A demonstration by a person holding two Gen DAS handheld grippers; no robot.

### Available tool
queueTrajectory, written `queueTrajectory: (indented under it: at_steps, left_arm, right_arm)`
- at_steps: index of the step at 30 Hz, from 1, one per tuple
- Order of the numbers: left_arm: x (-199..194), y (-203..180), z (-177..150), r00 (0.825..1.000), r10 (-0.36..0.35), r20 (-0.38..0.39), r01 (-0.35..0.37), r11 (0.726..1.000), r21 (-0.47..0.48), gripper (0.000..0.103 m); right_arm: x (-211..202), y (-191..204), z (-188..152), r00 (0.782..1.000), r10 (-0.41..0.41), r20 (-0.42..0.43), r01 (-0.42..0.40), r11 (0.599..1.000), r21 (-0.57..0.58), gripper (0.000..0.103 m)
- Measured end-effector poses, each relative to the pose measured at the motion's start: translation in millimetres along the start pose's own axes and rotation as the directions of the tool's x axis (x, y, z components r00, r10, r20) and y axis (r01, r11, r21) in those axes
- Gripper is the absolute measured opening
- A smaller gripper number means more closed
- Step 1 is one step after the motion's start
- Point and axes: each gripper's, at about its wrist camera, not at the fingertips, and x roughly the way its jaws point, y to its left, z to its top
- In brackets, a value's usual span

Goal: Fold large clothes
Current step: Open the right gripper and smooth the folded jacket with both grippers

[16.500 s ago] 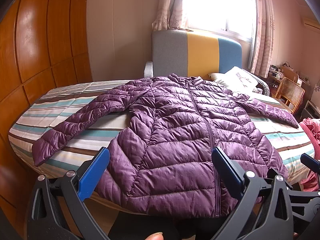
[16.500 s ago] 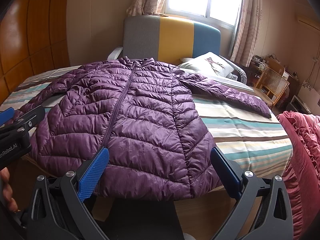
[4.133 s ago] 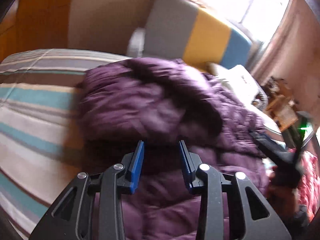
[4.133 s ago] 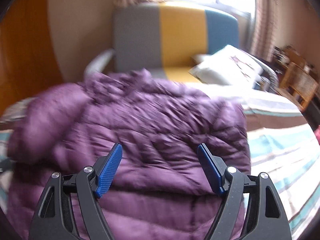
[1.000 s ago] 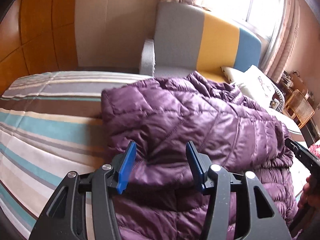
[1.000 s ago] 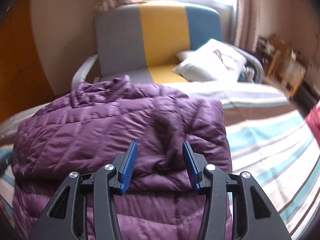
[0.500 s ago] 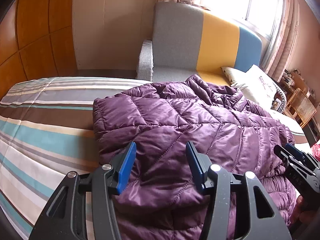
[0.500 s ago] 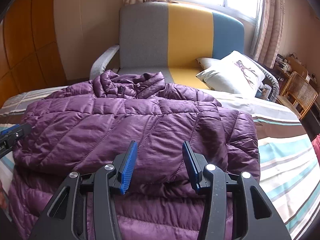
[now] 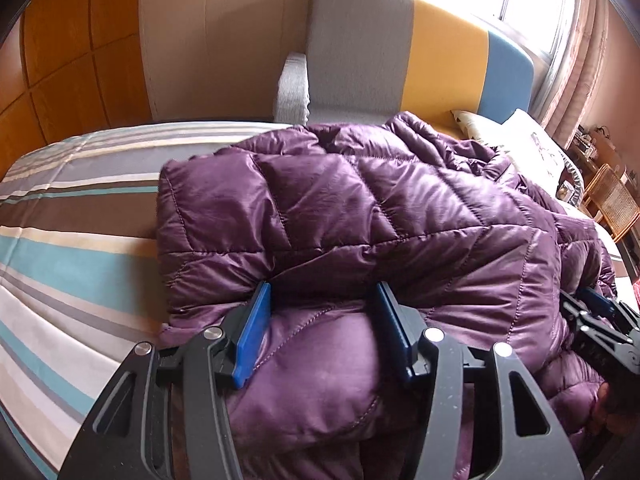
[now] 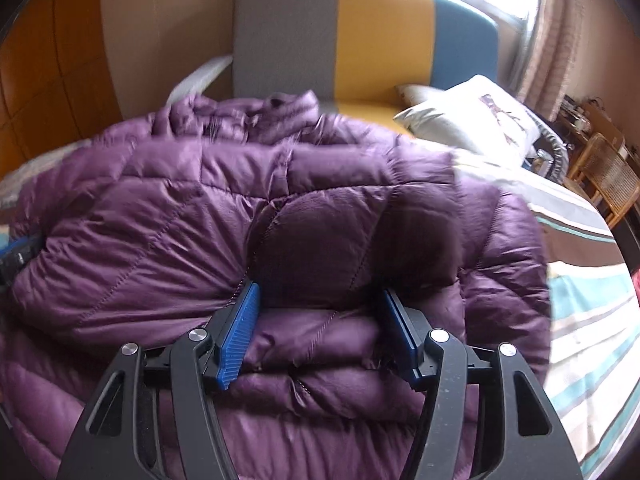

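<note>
A purple quilted down jacket (image 9: pixel 400 200) lies on the striped bed, its sides folded in over the body and its collar at the far end. My left gripper (image 9: pixel 322 286) stands half open at the jacket's left part, tips against the edge of the folded-over layer, puffy fabric between the pads but not pinched. The same jacket (image 10: pixel 200 220) fills the right wrist view. My right gripper (image 10: pixel 320 288) is at the right part of that fold; its jaws are opening, with a bulge of fabric between them. Each gripper shows at the edge of the other's view.
The bed's striped sheet (image 9: pixel 80 240) lies bare to the left of the jacket and also to its right (image 10: pixel 592 300). A grey, yellow and blue sofa (image 9: pixel 400 52) stands behind, with a white pillow (image 10: pixel 472 120). A wicker chair (image 10: pixel 608 176) is at far right, wooden panels (image 9: pixel 72 60) at left.
Both grippers have come down and forward onto the jacket, so their tips now meet the folded layer's edge. The right gripper's jaws stand wider apart than before.
</note>
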Motion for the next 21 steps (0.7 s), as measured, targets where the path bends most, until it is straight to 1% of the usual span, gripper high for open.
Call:
queueTrajectory:
  at_steps: [6, 9, 10, 11, 12, 13, 15, 18, 21]
  left_arm:
    - [7, 7, -4, 0.999, -0.039, -0.001, 0.039, 0.999, -0.031, 0.053]
    - [5, 7, -4, 0.999, -0.032, -0.002, 0.032, 0.999, -0.031, 0.054]
    - [2, 6, -4, 1.000, -0.025, -0.002, 0.025, 0.999, -0.034, 0.055]
    - [-1, 6, -3, 1.000, -0.016, -0.002, 0.016, 0.999, -0.036, 0.060]
    - [-8, 4, -4, 1.000, -0.003, 0.000, 0.003, 0.999, -0.033, 0.063]
    - [-16, 3, -6, 1.000, 0.006, 0.010, -0.005, 1.000, -0.024, 0.066]
    - [-32, 0, -12, 0.999, 0.022, 0.034, -0.022, 1.000, 0.002, 0.068]
    - [-55, -1, -23, 0.998, 0.030, 0.057, -0.031, 0.999, 0.017, 0.068]
    - [-75, 1, -35, 0.997, 0.033, 0.065, -0.034, 0.999, 0.013, 0.068]
  right_arm:
    - [9, -3, -1, 0.999, 0.037, -0.005, -0.037, 0.999, 0.011, 0.060]
    - [8, -4, 0, 0.999, 0.038, -0.006, -0.038, 0.999, 0.011, 0.061]
    - [7, -6, 1, 0.999, 0.043, -0.006, -0.043, 0.999, 0.014, 0.061]
    - [6, -9, 3, 0.999, 0.049, -0.007, -0.049, 0.999, 0.017, 0.061]
    - [2, -11, 4, 0.999, 0.054, -0.008, -0.054, 0.998, 0.017, 0.064]
    - [-3, -13, 5, 0.998, 0.057, -0.008, -0.057, 0.998, 0.017, 0.069]
    - [-16, -18, 3, 0.997, 0.074, 0.006, -0.074, 0.997, 0.029, 0.072]
    - [-35, -21, -4, 0.996, 0.087, 0.026, -0.088, 0.995, 0.042, 0.073]
    - [-48, -21, -16, 0.997, 0.080, 0.012, -0.081, 0.996, 0.036, 0.073]
